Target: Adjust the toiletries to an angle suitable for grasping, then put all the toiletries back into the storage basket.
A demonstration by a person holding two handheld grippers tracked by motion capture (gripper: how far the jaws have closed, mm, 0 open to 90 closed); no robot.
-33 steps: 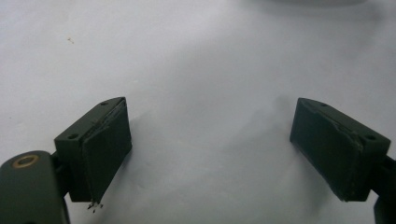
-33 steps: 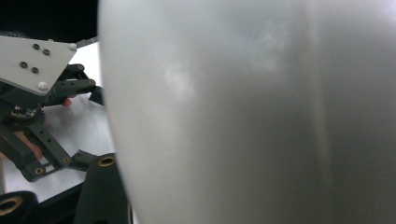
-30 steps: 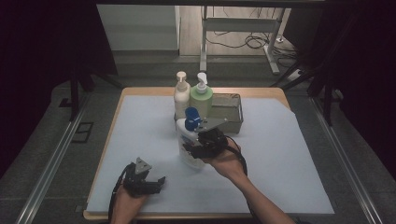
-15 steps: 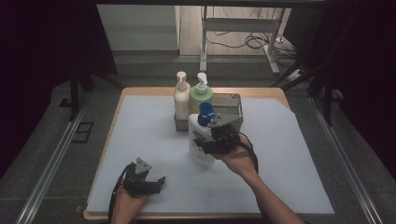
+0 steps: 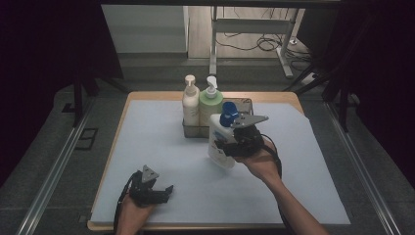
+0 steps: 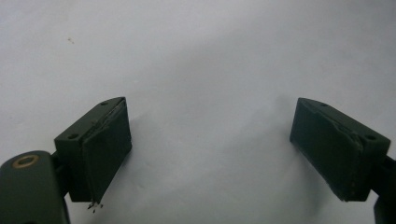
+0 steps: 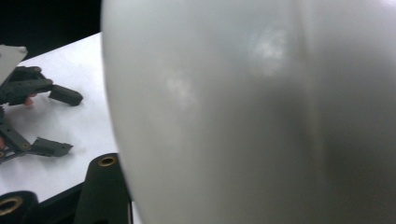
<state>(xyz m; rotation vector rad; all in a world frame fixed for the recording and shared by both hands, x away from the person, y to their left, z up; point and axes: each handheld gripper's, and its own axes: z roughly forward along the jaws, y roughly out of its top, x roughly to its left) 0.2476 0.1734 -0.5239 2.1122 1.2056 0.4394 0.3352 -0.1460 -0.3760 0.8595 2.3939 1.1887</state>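
Right gripper pinching a white bottle with a blue cap, held tilted above the tabletop, just near of the metal rack. Left gripper low at the near left, jaws spread wide, nothing between.

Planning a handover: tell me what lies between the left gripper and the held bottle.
Nothing: in the high view, only bare white mat separates the left gripper from the white bottle in the right gripper.
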